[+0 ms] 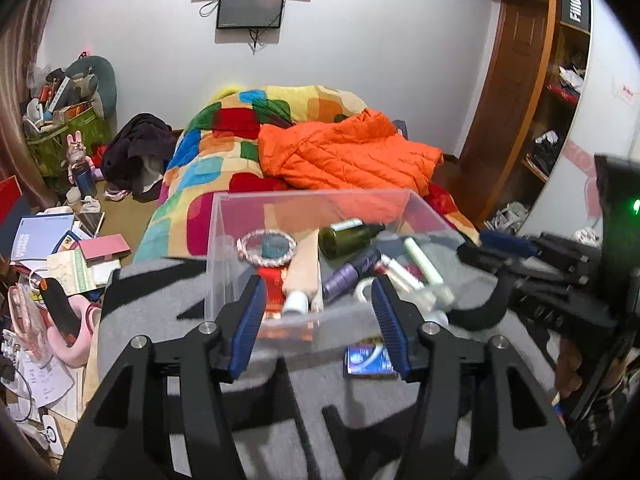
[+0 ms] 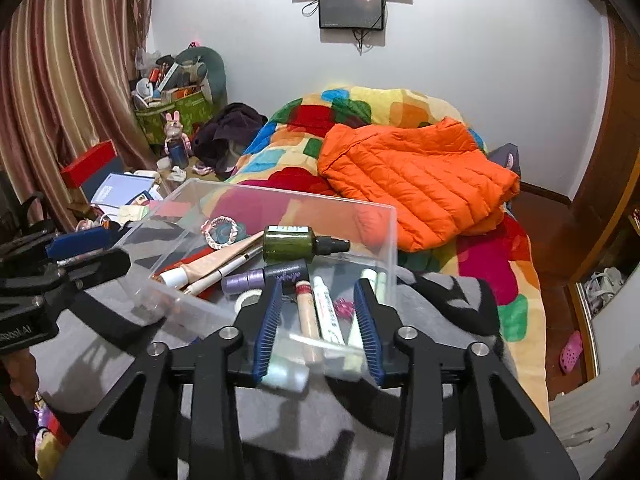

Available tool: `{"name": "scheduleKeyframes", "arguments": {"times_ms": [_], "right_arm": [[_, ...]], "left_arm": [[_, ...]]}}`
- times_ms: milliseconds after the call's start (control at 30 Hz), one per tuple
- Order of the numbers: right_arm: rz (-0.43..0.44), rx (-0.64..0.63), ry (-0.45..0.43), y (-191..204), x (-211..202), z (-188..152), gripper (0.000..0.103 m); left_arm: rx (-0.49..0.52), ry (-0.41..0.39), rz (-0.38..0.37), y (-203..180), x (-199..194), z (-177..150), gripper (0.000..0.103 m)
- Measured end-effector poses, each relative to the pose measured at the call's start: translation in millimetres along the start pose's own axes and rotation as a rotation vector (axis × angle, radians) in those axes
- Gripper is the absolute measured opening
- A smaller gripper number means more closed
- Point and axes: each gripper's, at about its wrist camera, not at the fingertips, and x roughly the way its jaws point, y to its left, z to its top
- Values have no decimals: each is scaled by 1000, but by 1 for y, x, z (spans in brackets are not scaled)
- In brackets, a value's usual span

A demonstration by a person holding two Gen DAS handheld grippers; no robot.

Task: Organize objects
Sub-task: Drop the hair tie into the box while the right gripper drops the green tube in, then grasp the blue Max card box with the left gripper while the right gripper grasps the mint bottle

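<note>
A clear plastic box [image 1: 224, 240] [image 2: 376, 216] sits on a grey and black blanket [image 1: 160, 292] at the foot of a bed. Inside lie a green bottle [image 1: 348, 236] [image 2: 296, 245], a purple tube [image 1: 348, 274] [image 2: 244, 280], a beige tube [image 1: 302, 268] [image 2: 216, 260], white tubes [image 2: 328, 312] and a pink-white bracelet [image 1: 266, 246] [image 2: 222, 232]. My left gripper [image 1: 320, 320] is open at the box's near wall. My right gripper [image 2: 318, 328] is open over the box's near right corner, nothing held. A small blue packet [image 1: 368, 360] lies on the blanket outside the box.
A patchwork quilt [image 2: 516, 280] and an orange down jacket [image 1: 348, 152] [image 2: 412, 176] cover the bed behind the box. Books, papers and bags [image 1: 60, 248] clutter the left side. A wooden wardrobe [image 1: 516, 92] stands right. Screens [image 2: 352, 4] hang on the wall.
</note>
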Motion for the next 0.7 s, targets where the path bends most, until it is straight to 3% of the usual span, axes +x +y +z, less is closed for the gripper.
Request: {"name": "scheduleKeyframes", "arguments": {"times_ms": [67,333,600,700], "right_arm": [[0,8,0,-3,-6,-4,43],[18,13,56,-7,-9,-34,54],[40,40,129,-9,6,-55,57],[50,56,133,-9,7,-56,68]], "left_arm": [[5,31,-6,-2,1,-10,63],[20,189,-55,-19,34,-48,63],[81,308,-120,-47,70,-51,65],[82,314,-112,-46,77,-49,64]]}}
